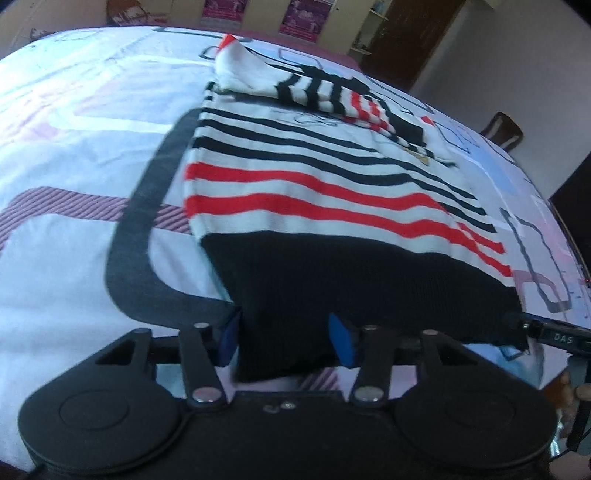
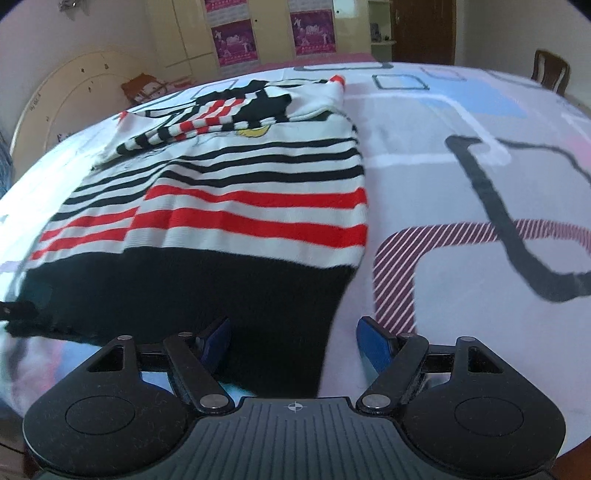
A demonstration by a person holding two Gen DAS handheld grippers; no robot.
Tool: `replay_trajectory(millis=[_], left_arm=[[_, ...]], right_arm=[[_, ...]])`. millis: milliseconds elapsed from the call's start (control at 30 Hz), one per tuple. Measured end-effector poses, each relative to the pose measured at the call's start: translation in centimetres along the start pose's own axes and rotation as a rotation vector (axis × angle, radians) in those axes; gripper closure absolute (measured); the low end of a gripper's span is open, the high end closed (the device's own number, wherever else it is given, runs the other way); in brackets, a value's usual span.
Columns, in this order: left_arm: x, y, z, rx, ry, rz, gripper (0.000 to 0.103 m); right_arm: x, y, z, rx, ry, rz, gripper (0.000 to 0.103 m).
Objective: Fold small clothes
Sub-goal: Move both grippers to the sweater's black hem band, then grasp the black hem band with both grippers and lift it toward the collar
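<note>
A knit sweater point(image 1: 314, 192) with black and red stripes and a broad black hem lies flat on the bed, its sleeves folded in at the far end. My left gripper point(image 1: 286, 336) straddles the hem's left corner. The black cloth fills the gap between the blue pads point(image 1: 341, 338), and I see no pinch. My right gripper point(image 2: 293, 347) is open over the hem's right corner point(image 2: 295, 314). Its left pad point(image 2: 216, 345) sits over the cloth. Its right pad is over bare sheet just past the sweater's edge. The right gripper's tip point(image 1: 554, 334) shows at the hem's other end.
The bed sheet point(image 2: 461, 192) is white with grey outlines, a blue patch and maroon striped bands. A wooden chair point(image 2: 550, 72) stands beyond the far right corner. Cupboards with pink posters point(image 2: 314, 33) and a dark door line the back wall.
</note>
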State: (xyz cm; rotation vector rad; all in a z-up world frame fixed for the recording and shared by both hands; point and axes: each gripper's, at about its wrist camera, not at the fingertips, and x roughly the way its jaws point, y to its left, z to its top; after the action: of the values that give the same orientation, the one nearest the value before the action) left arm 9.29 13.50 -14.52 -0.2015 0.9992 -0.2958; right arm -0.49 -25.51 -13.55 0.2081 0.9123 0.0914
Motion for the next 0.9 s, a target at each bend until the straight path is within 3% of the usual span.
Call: replay_trajectory(millis=[33, 67, 167, 200, 233, 533, 733, 900], left_arm=[[0.1, -0.1, 0.0, 0.0, 0.002, -0.012, 0.061], [0.2, -0.1, 0.1, 0.0, 0.005, -0.022, 0.068], [0.5, 0.2, 0.4, -0.02, 0.01, -0.046, 0.082], [0.5, 0.3, 0.6, -0.024, 0.01, -0.053, 0.085], [0.5, 0.3, 0.7, -0.024, 0.005, -0.06, 0.09], [-1.6, -1.0, 3.4, 0.038, -0.093, -0.1, 0.093], [-2.9, -1.6, 7.1, 0.051, -0.194, -0.118, 0.093], [-2.1, -2.1, 10.4, 0.029, -0.23, -0.142, 0.093]], right_arm=[[0.0, 0.1, 0.0, 0.003, 0.007, 0.011, 0.056], [0.0, 0.2, 0.1, 0.008, 0.009, 0.013, 0.058], [0.0, -0.3, 0.6, 0.038, 0.021, 0.034, 0.079], [0.0, -0.5, 0.8, 0.048, 0.023, 0.045, 0.09], [-0.1, -0.6, 1.0, 0.051, 0.025, 0.053, 0.093], [-2.1, 0.3, 3.8, -0.019, -0.062, 0.087, 0.097], [-2.5, -0.5, 7.9, 0.013, -0.14, 0.123, 0.099], [-1.8, -0.8, 11.8, 0.002, -0.19, 0.136, 0.099]])
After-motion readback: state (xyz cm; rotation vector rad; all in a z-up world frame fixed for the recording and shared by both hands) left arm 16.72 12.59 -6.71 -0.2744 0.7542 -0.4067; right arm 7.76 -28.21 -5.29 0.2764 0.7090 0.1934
